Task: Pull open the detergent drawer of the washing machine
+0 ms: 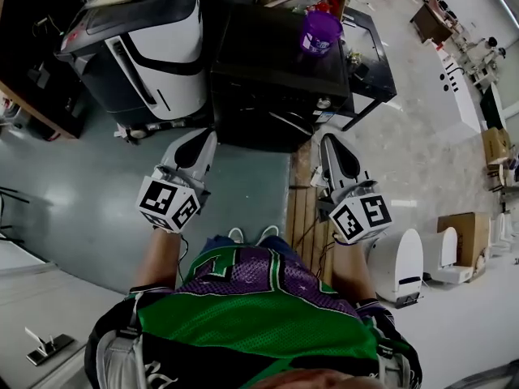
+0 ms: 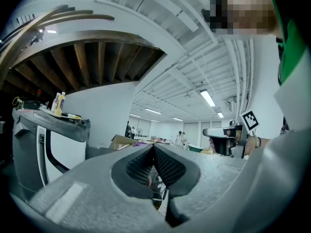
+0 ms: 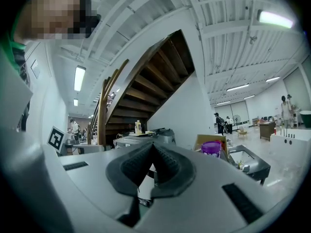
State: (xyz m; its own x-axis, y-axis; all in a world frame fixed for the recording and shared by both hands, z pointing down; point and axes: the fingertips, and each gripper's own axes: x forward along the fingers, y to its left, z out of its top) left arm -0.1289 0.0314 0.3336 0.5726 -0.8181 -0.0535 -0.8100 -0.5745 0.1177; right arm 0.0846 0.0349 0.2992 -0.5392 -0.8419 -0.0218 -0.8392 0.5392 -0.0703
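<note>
Both pressed together and empty, my left tongs (image 2: 154, 147) see a white appliance (image 2: 65, 147) at nine o'clock, my right tongs (image 3: 152, 144) a purple cup (image 3: 212, 148) at three.

The washer (image 1: 158, 51) stands upright on the floor, ahead and to the left of the left claw (image 1: 204, 136), apart from it and farther from the right claw (image 1: 327, 138). Its front is white with a black curved stripe, its top dark grey with bottles on it. Its drawer cannot be made out.

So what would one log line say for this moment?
left tongs: shut, empty | right tongs: shut, empty | black box-shaped machine: ahead, untouched
</note>
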